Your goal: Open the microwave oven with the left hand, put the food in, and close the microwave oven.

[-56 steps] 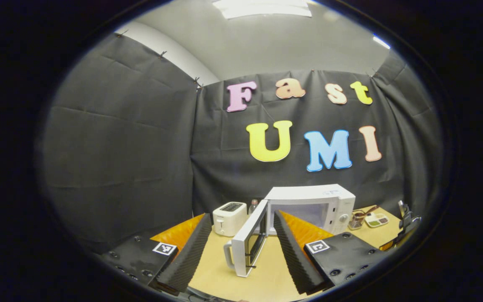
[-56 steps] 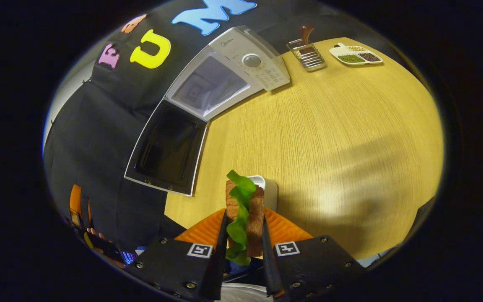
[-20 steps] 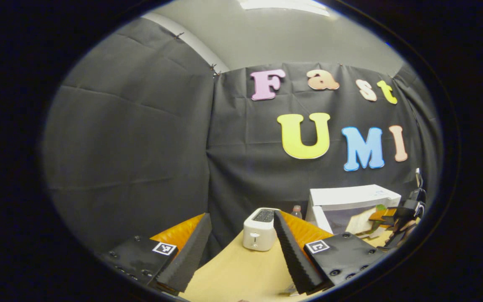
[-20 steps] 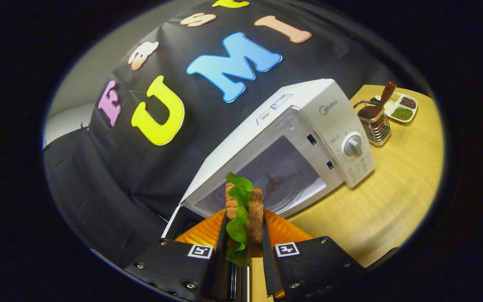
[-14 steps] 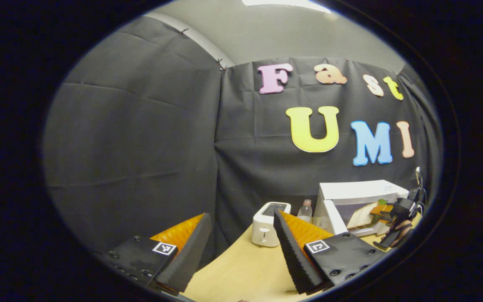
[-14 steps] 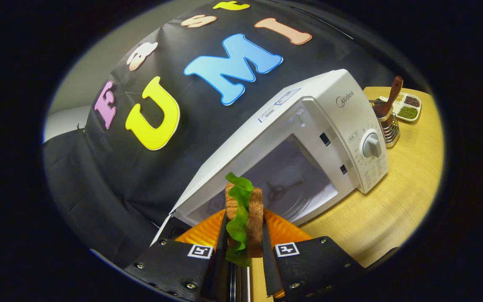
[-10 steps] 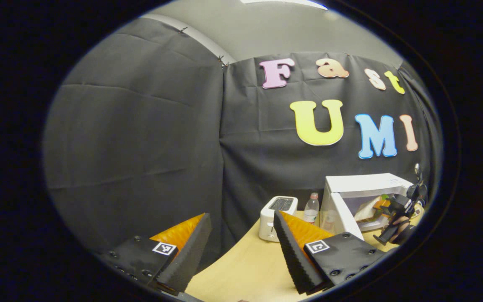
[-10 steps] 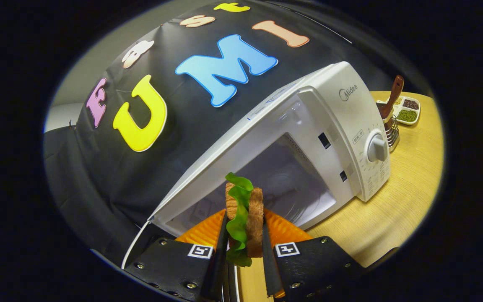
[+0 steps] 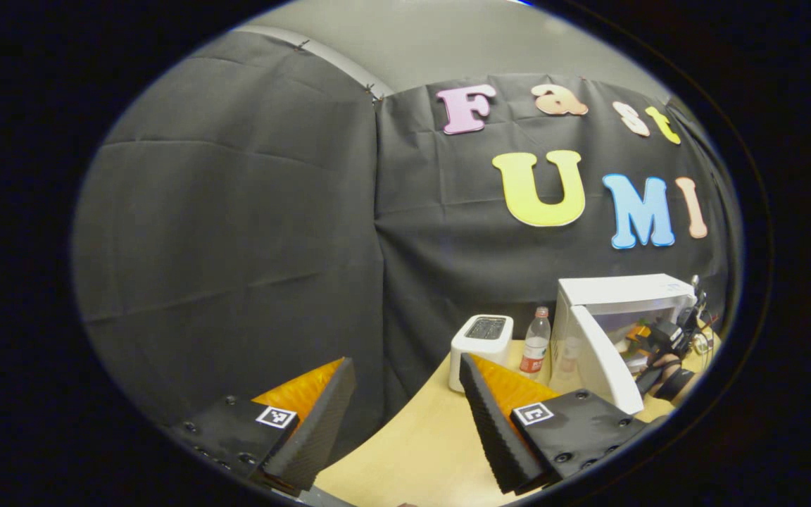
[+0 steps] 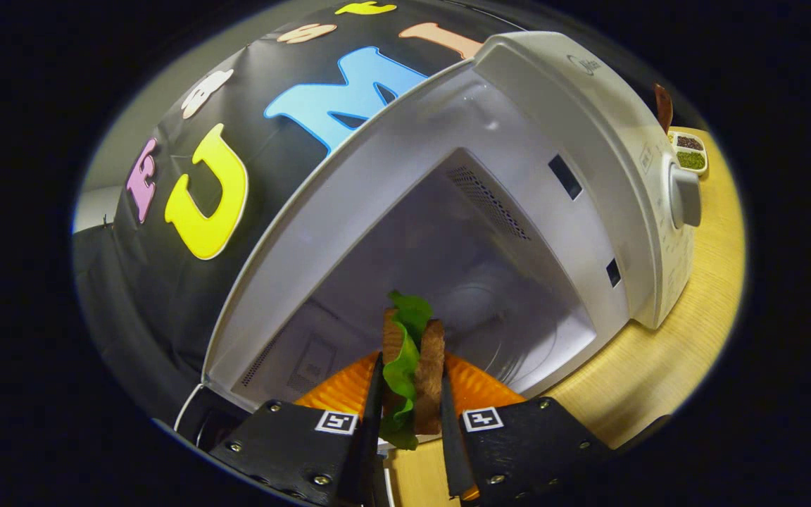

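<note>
- Brown bread and green lettuce, making up a sandwich (image 10: 411, 366), are being pinched edge-on between both fingers of the right gripper (image 10: 405, 422), which are nearly closed on it.
- In the right gripper view, the sandwich is being held at the open mouth of the white microwave oven (image 10: 553, 141), with its upper end just inside the pale cavity (image 10: 462, 267).
- The oven's control dial (image 10: 687, 197) is being shown on the front panel to the right of the cavity, and the oven is being borne by a light wooden table (image 10: 659, 366).
- A small divided dish (image 10: 688, 151) of green and dark contents is being seen on the table beyond the oven.
- In the left gripper view, the left gripper (image 9: 405, 394) is being held wide open above the near table edge (image 9: 412, 451), with nothing between its ridged fingers.
- Farther off in that view, the microwave door (image 9: 606, 366) is being seen swung open toward the camera, and the right gripper (image 9: 666, 338) is being reached into the oven (image 9: 624, 289).
- A white toaster (image 9: 479, 341) and a small clear bottle (image 9: 536, 345) are being shown standing just left of the oven, near each other.
</note>
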Motion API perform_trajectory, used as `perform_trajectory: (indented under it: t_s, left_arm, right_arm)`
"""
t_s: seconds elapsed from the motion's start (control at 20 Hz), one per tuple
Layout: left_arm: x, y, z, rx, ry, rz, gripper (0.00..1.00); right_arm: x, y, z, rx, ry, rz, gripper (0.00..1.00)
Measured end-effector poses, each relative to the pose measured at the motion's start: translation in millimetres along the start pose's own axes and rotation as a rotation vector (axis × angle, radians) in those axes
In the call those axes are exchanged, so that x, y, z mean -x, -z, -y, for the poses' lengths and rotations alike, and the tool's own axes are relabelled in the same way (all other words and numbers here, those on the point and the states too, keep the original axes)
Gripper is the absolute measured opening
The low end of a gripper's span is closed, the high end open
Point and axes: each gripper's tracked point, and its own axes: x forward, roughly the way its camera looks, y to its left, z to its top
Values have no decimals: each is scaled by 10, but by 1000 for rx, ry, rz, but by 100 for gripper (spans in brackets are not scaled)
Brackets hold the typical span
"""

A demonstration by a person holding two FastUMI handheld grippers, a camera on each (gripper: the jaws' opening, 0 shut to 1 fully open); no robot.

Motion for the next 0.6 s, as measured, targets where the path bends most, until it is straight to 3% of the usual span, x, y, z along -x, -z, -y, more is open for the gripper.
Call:
perform_trajectory:
  t_s: [0.15, 0.25, 0.45, 0.6]
  left_arm:
    - [-55, 71, -19, -5, 0, -13, 97]
    - [-83, 64, 1, 1, 7, -13, 97]
    - [-130, 102, 48, -1, 22, -8, 96]
    - [-151, 139, 113, 17, 36, -9, 96]
  right_arm:
    - [-77, -9, 114, 39, 48, -4, 43]
    - [-77, -44, 220, 119, 99, 21, 53]
    - [-37, 50, 473, 264, 196, -5, 98]
    - [63, -80, 402, 367, 192, 40, 98]
